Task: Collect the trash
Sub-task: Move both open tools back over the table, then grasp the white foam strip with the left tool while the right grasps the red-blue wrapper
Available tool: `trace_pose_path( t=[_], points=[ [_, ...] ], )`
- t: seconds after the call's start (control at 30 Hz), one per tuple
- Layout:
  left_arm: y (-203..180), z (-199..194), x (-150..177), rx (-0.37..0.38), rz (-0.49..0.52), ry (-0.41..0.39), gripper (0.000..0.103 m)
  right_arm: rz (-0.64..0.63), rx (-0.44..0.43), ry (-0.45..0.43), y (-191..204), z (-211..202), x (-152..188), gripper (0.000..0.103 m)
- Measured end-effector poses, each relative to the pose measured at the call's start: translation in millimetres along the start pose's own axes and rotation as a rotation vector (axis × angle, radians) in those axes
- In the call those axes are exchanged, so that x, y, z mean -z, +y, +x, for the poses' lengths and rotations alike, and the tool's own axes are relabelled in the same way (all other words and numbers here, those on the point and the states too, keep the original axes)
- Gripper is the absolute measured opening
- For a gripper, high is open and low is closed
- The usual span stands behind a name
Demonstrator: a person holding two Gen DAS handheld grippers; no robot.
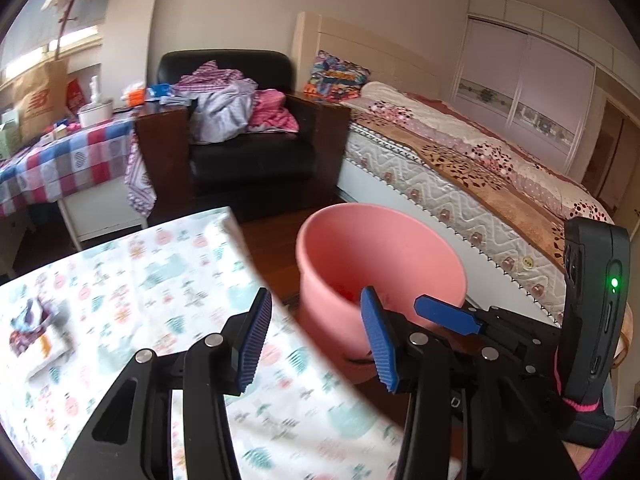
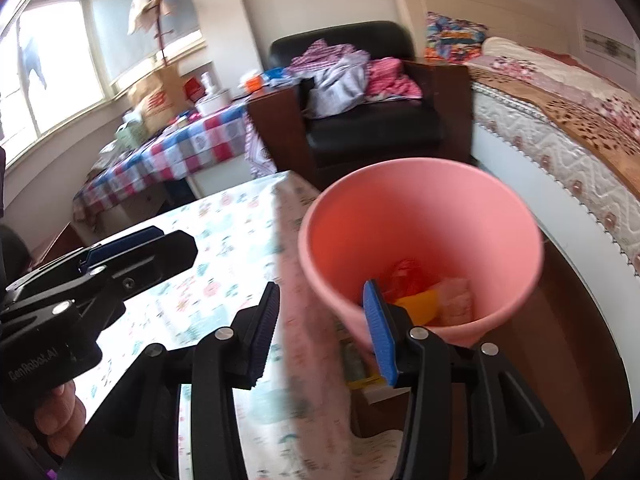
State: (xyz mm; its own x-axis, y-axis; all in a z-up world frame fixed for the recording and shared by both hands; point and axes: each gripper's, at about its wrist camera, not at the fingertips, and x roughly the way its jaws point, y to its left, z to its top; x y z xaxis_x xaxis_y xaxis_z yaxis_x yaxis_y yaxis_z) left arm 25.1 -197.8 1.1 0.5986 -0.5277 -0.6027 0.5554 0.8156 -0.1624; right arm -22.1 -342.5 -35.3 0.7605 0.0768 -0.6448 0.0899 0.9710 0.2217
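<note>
A pink bin (image 1: 380, 256) stands on the floor beside the patterned table (image 1: 168, 264). In the right wrist view the pink bin (image 2: 420, 232) holds red, yellow and pale trash (image 2: 416, 288). My left gripper (image 1: 316, 340) is open and empty over the table's right edge, next to the bin. My right gripper (image 2: 326, 328) is open and empty, just above the bin's near rim. The right gripper also shows in the left wrist view (image 1: 448, 314), and the left gripper in the right wrist view (image 2: 132, 248). A crumpled wrapper (image 1: 34, 320) lies at the table's left.
A black armchair (image 1: 248, 136) piled with clothes stands behind. A bed (image 1: 480, 168) runs along the right. A checked-cloth side table (image 1: 60, 160) with clutter is at the left. Wooden floor (image 1: 272, 248) shows between table and bin.
</note>
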Motion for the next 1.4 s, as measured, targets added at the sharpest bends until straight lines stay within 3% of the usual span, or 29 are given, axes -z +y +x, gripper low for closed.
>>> trace_pose_path(
  t=[0.17, 0.43, 0.87, 1.0, 1.33, 1.4],
  points=[
    [34.8, -23.2, 19.0, -0.062, -0.027, 0.014, 0.046, -0.041, -0.049, 0.037, 30.5, 6.1, 7.6, 0.044],
    [110.0, -56.5, 48.4, -0.214, -0.153, 0.025, 0.046, -0.090, -0.140, 0.105, 76.3, 22.8, 18.5, 0.044],
    [240.7, -98.0, 80.6, -0.414, -0.427, 0.011, 0.045, -0.224, -0.278, 0.182, 148.5, 50.8, 16.9, 0.044],
    [275.2, -97.5, 79.3, -0.437, -0.514, 0.002, 0.044, -0.265, -0.304, 0.192, 167.3, 61.7, 12.3, 0.044],
    [323.9, -48.5, 74.9, -0.379, -0.703, 0.040, 0.044, -0.324, -0.338, 0.196, 202.6, 86.2, -4.6, 0.044],
    [328.8, -41.8, 76.4, -0.380, -0.718, 0.044, 0.036, -0.323, -0.353, 0.193, 208.5, 93.4, -13.2, 0.044]
  ],
)
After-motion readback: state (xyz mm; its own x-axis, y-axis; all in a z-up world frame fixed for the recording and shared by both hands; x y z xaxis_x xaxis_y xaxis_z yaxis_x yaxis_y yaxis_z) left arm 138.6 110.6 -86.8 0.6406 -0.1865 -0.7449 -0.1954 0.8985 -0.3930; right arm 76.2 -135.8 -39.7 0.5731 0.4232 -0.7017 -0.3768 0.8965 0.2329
